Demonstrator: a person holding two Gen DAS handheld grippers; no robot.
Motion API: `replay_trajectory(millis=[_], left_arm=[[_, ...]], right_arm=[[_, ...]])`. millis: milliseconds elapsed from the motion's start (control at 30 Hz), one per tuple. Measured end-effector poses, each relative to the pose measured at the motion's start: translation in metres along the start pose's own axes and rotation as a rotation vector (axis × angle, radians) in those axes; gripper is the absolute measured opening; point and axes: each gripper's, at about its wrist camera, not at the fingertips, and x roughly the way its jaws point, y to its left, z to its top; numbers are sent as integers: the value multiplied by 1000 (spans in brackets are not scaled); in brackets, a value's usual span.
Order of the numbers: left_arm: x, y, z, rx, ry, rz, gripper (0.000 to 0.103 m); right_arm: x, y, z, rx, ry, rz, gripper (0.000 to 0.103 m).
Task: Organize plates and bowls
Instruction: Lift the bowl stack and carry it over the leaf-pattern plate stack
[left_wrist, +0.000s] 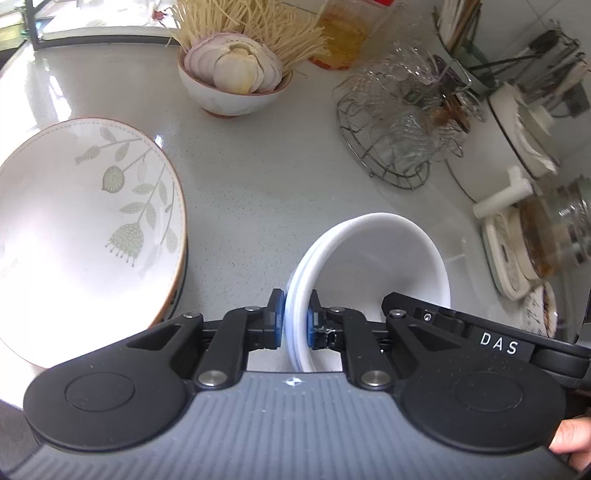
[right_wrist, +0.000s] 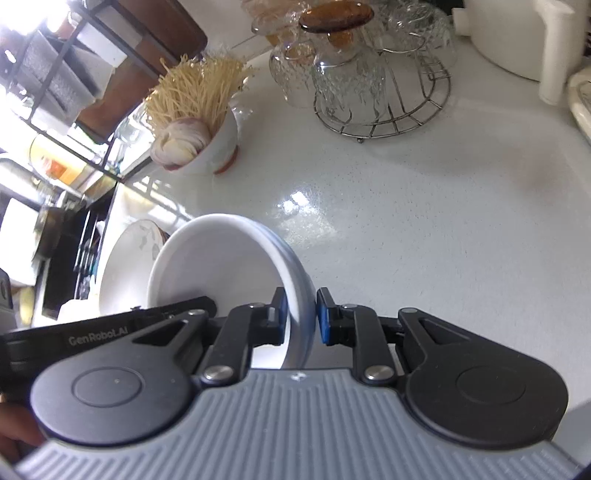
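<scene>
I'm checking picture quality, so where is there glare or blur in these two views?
Left wrist view: the leaf-patterned plate is blown out white at its lower left, and the jars at the right edge are smeared. Right wrist view: the shelf at top left is overexposed, and a glint sits on the countertop.

Left wrist view: looks forward and down along its fingers, close over the countertop (left_wrist: 258, 192). Right wrist view: same low, close angle from the opposite side. Shared: white bowl (left_wrist: 388, 258) (right_wrist: 221, 266), glass rack (left_wrist: 388, 147) (right_wrist: 384, 99), garlic bowl (left_wrist: 232, 74) (right_wrist: 199, 144).
</scene>
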Motion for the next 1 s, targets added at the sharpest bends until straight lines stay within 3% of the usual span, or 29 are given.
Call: replay_trajectory(millis=[300,667,1000], left_arm=[[-16,25,7,57,74,-86,14],[-45,48,37,147,67,-147,14],[-75,80,64,219,76,-135,14]], right_arm=[[-16,28,-23,102,-61,-48,20],[-25,75,-27,135,-139,-87,20],[-18,121,-28,196,-198,-77,20]])
